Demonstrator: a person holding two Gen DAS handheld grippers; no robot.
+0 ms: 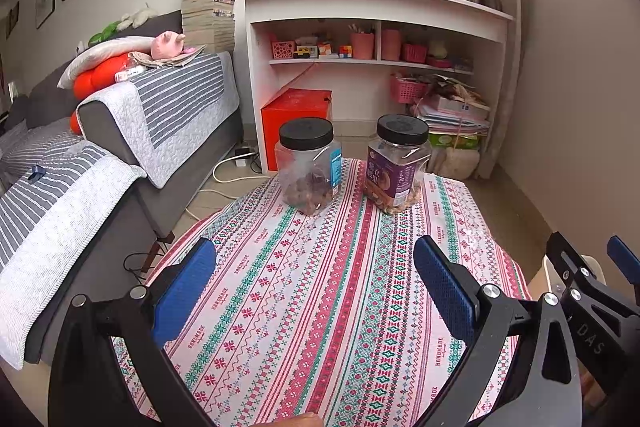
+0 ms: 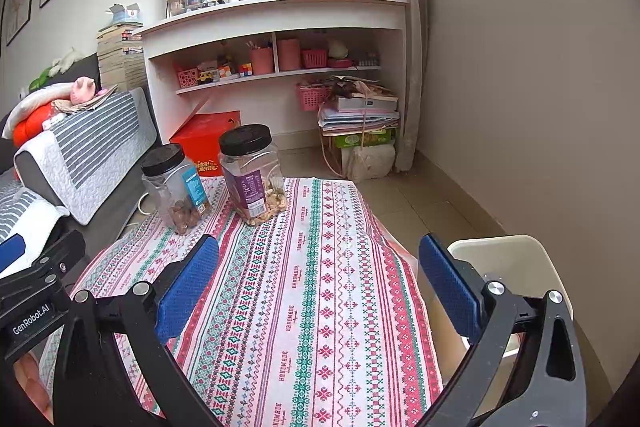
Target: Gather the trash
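- Trash bin (image 2: pixel 516 267): a cream, open-topped bin on the floor just beside the table's right edge, partly hidden behind the right gripper's finger; in the left wrist view only a sliver of it (image 1: pixel 552 277) shows.
- Loose trash on the table: I cannot make out any on the tablecloth (image 2: pixel 316 287), which is patterned in pink, green and white stripes.
- Two clear jars with black lids stand at the far end of the table, near each other but apart: the blue-label jar (image 1: pixel 308 167) on the left holds dark nuts, the purple-label jar (image 1: pixel 398 163) on the right holds pale nuts.
- Left gripper (image 1: pixel 316 291) hovers over the near part of the table, blue fingers spread wide with nothing between them.
- Right gripper (image 2: pixel 320 291) hovers over the table's right side, fingers likewise spread wide and empty.
- Beyond the table are a grey sofa (image 1: pixel 120 155) with striped covers, a white shelf unit (image 1: pixel 372 11) and a red box (image 1: pixel 296 115) on the floor.
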